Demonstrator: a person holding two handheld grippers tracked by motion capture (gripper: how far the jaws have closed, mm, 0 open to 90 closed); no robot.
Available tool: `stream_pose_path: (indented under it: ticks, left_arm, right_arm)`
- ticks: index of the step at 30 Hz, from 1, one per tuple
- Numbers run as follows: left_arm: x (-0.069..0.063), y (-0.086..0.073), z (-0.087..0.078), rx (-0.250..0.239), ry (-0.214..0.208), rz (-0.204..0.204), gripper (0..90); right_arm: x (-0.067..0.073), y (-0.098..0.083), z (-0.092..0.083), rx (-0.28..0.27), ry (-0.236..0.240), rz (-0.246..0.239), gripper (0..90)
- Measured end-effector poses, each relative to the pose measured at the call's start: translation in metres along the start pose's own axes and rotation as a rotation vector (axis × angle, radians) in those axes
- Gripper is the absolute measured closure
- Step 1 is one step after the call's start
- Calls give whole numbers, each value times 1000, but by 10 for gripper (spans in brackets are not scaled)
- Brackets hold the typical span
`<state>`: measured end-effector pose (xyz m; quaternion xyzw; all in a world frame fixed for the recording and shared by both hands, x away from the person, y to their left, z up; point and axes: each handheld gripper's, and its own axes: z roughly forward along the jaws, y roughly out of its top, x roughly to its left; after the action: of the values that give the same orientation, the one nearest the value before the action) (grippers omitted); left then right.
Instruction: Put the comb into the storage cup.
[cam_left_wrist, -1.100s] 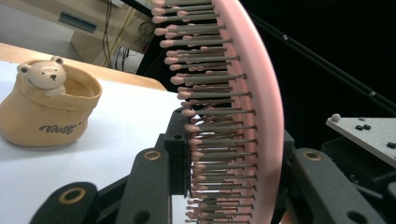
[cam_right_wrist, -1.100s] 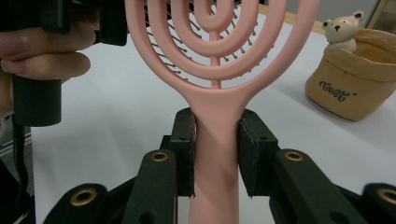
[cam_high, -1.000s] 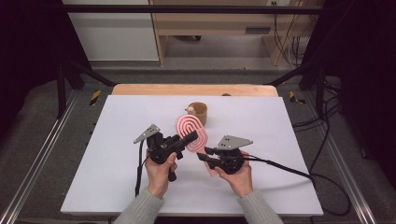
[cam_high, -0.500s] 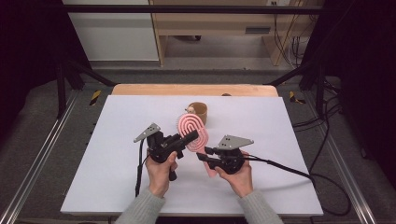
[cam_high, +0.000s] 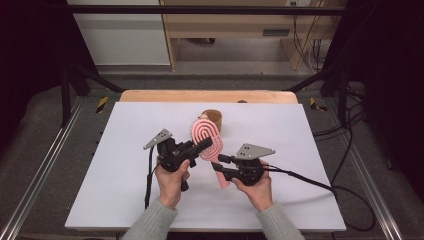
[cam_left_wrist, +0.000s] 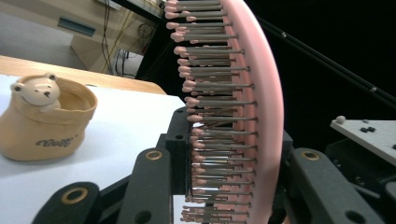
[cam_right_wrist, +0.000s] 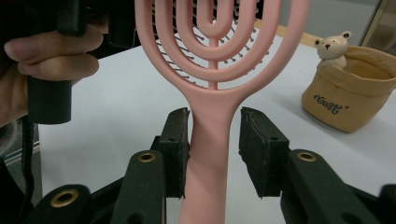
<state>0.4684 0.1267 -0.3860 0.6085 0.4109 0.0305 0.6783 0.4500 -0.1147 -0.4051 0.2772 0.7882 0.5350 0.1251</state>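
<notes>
Pink plastic: the hairbrush (cam_high: 207, 141) is standing up off the tabletop (cam_high: 115, 195) between the two grippers, long axis running from its handle up to its head.
Left gripper (cam_high: 200, 146): its jaws are clamping the head, bristles facing one jaw, the back against the other.
Right gripper (cam_high: 218, 162): its jaws have just been opening; the handle (cam_right_wrist: 208, 154) is sitting between them, one pad touching, the other apart.
Nearer hand: the left is carrying the brush.
Writing: the tan bear pouch (cam_right_wrist: 348, 91), beyond the jaws, is bearing a dark script word, unreadable.

right gripper (cam_right_wrist: 214, 140) jaws just opening, gap now beside the pink hairbrush (cam_right_wrist: 212, 88) handle between them
</notes>
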Motion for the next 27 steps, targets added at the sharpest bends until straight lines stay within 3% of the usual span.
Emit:
stream_pose_path:
  ticks: [10, 22, 27]
  left_arm:
    - [7, 11, -7, -9, 51, 35, 635]
    - [10, 24, -17, -13, 91, 85, 635]
    - [11, 30, -21, -7, 103, 104, 635]
  right_arm:
    - [-2, 4, -6, -34, -22, -5, 419]
    - [-5, 1, -3, -13, -54, -40, 214]
    - [-13, -4, -5, -33, -53, 0, 194]
